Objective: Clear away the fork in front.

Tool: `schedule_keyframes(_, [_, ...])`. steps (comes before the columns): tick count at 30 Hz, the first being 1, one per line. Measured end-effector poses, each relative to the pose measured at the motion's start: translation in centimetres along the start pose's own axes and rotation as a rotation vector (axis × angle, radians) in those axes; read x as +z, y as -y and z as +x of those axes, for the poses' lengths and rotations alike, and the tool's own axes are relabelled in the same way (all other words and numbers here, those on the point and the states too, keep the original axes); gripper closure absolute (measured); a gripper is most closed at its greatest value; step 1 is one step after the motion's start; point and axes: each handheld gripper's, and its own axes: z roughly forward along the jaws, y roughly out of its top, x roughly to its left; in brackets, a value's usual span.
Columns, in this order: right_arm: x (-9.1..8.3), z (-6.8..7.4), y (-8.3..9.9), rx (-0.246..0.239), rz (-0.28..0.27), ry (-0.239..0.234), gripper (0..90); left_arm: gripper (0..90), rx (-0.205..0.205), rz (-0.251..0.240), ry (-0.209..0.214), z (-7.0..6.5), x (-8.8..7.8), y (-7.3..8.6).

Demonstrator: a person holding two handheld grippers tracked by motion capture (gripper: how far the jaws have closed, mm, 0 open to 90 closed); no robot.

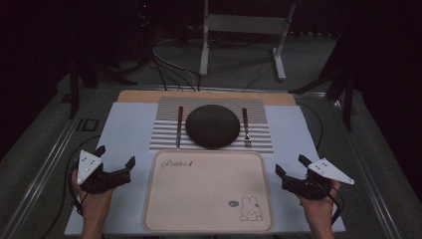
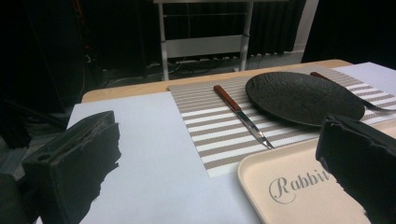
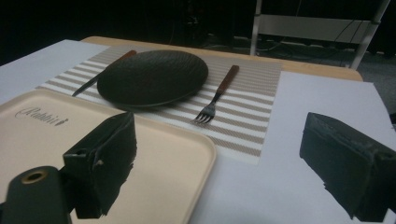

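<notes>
A dark round plate [image 1: 212,125] [image 2: 303,95] [image 3: 153,77] rests on a striped placemat [image 1: 164,135]. A knife [image 1: 178,127] [image 2: 243,115] with a red-brown handle lies left of the plate, a fork [image 1: 246,127] [image 3: 215,97] right of it. A beige tray [image 1: 208,191] [image 2: 289,186] [image 3: 42,140] with "Rabbit" lettering lies in front of the mat. My left gripper [image 1: 117,155] [image 2: 215,158] hovers open left of the tray. My right gripper [image 1: 291,166] [image 3: 219,161] is open at the tray's right edge. Both hold nothing.
A pale sheet [image 1: 127,134] covers the wooden table [image 1: 144,95]. Behind the table stands a white metal frame [image 1: 244,30], with cables [image 1: 169,64] on the dark floor.
</notes>
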Motion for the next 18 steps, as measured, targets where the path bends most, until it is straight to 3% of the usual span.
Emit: schedule_keyframes(18, [1.4, 0.0, -1.5, -0.002, 0.039, 0.010, 10.7, 0.0, 0.006, 0.006, -0.005, -0.1, 0.1, 0.0])
